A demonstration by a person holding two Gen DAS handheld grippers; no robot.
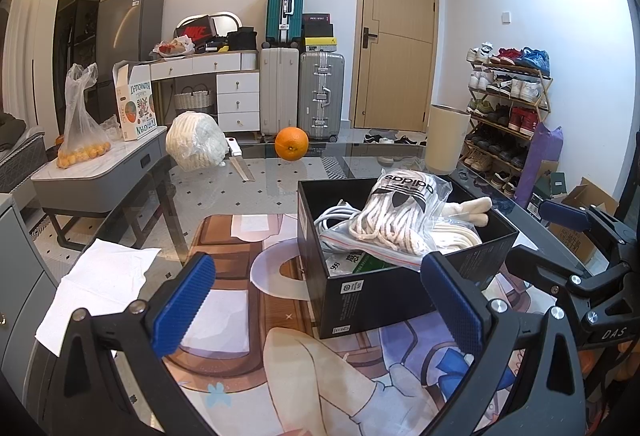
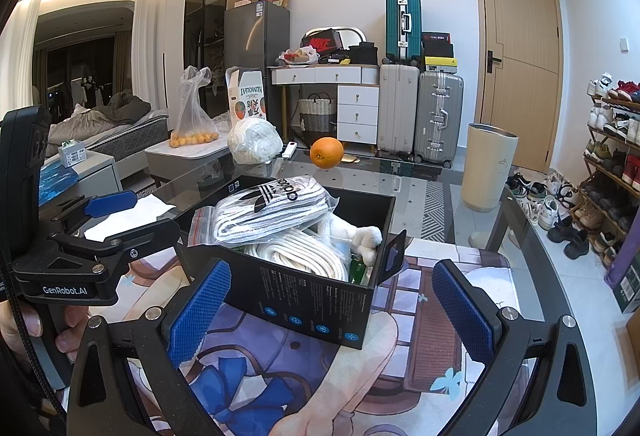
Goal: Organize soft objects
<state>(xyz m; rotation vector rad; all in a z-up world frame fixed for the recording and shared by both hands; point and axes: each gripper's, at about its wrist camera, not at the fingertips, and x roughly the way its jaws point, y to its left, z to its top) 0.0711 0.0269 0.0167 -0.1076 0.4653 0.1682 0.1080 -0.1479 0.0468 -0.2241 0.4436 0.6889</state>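
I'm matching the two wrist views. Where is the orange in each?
Left wrist: the orange sits upper centre, at the far edge of the glass table, behind the black box.
Right wrist: the orange sits centre, just above the black box.
Shared landmark: the grey suitcase stands behind it, to its right, in both.

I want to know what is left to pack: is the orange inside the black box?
No, the orange sits on the glass table beyond the black box, well apart from it.
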